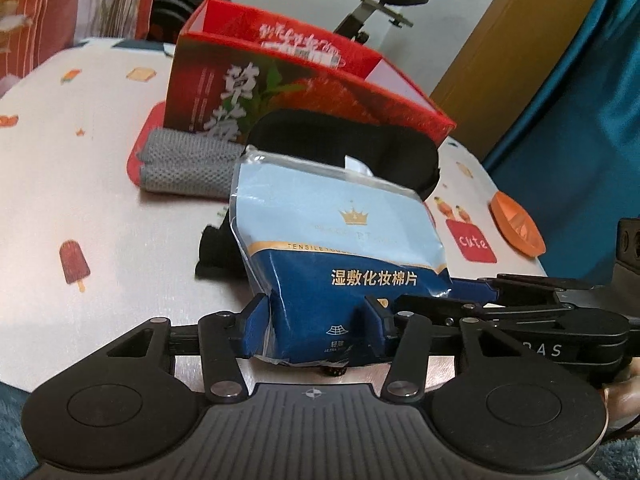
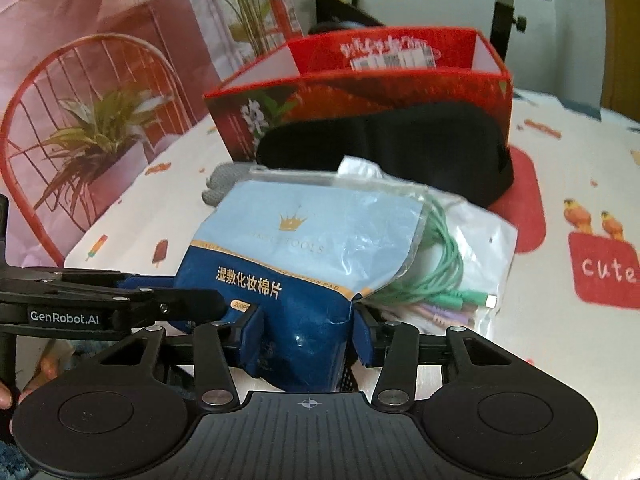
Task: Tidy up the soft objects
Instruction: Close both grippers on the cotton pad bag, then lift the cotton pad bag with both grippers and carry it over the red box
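Observation:
A blue cotton-pad pouch (image 1: 344, 248) stands upright over the table; it also shows in the right wrist view (image 2: 304, 248). My left gripper (image 1: 320, 328) is shut on its lower part. My right gripper (image 2: 308, 340) is shut on the same pouch from the other side. Behind it a black eye mask (image 1: 344, 148) leans on an open red box (image 1: 280, 80), seen also in the right wrist view (image 2: 360, 92). A folded grey cloth (image 1: 188, 168) lies left of the mask. A clear bag of coloured cables (image 2: 448, 272) lies under the pouch.
The table has a white printed cloth (image 1: 80, 184). An orange dish (image 1: 516, 228) sits at the right edge. A red wire chair with a plant (image 2: 80, 128) stands at the left. An exercise bike (image 1: 384, 4) is behind the box.

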Demonstrator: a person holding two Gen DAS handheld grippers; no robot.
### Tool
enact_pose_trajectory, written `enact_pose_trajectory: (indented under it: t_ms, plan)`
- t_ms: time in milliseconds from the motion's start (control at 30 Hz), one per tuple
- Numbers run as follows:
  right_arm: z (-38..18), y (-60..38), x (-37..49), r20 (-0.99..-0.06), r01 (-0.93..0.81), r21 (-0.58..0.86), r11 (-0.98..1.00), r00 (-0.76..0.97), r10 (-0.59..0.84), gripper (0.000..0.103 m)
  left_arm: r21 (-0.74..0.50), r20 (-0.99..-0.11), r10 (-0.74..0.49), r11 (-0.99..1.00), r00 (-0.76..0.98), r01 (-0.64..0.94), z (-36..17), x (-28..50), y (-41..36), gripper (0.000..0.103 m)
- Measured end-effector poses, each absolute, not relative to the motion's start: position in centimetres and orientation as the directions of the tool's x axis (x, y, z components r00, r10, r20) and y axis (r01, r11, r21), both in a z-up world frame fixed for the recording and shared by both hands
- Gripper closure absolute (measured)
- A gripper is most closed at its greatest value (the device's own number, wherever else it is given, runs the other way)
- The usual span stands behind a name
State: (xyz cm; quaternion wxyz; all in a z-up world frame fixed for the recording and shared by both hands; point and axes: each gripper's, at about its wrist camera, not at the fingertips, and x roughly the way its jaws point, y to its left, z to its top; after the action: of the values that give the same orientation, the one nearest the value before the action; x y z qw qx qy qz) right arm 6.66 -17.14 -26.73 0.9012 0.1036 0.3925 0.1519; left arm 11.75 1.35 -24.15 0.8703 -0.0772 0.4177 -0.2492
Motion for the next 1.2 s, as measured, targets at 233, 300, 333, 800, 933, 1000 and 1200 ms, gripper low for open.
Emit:
enact_pose_trajectory:
  t_ms: [233,300,333,800,933,1000,1200]
  plan:
    - [-26.2,-17.0,6.5,-0.663,-0.200,0.281,0.939,0.667,0.341,0.060,-0.322,-0.661,-0.501,0.862,0.558,0.392,-23.5,11.3,1.3,0.050]
    - [-26.0,-17.0,6.5,-0.656,-0.204,0.273,0.940,0.676,0.336,0.060,-0.311,-0.651,-0.503,0.860,0.568,0.404,-23.2,11.1,1.2,0.050]
    - [-25.9,-17.1,6.5,-0.651,-0.204,0.272,0.940,0.680,0.336,0.060,-0.308,-0.648,-0.504,0.859,0.572,0.409,-23.1,11.0,1.1,0.050]
    - [-17.8,-18.8,10.1,-0.516,-0.282,0.274,0.920,0.763,0.388,0.060,-0.278,-0.493,-0.521,0.853,0.696,0.441,-15.6,13.6,1.1,0.050]
    - [-15.2,-19.6,12.9,-0.480,-0.297,0.281,0.913,0.780,0.402,0.060,-0.283,-0.449,-0.523,0.852,0.724,0.441,-12.9,15.8,0.7,0.050]
    - [-14.3,-20.0,14.6,-0.472,-0.301,0.265,0.916,0.788,0.396,0.060,-0.269,-0.437,-0.521,0.854,0.733,0.446,-11.8,17.3,0.1,0.050]
    - [-12.3,-21.1,19.9,-0.457,-0.294,0.242,0.925,0.806,0.376,0.060,-0.292,-0.447,-0.518,0.855,0.729,0.429,-10.8,22.4,-0.9,0.050]
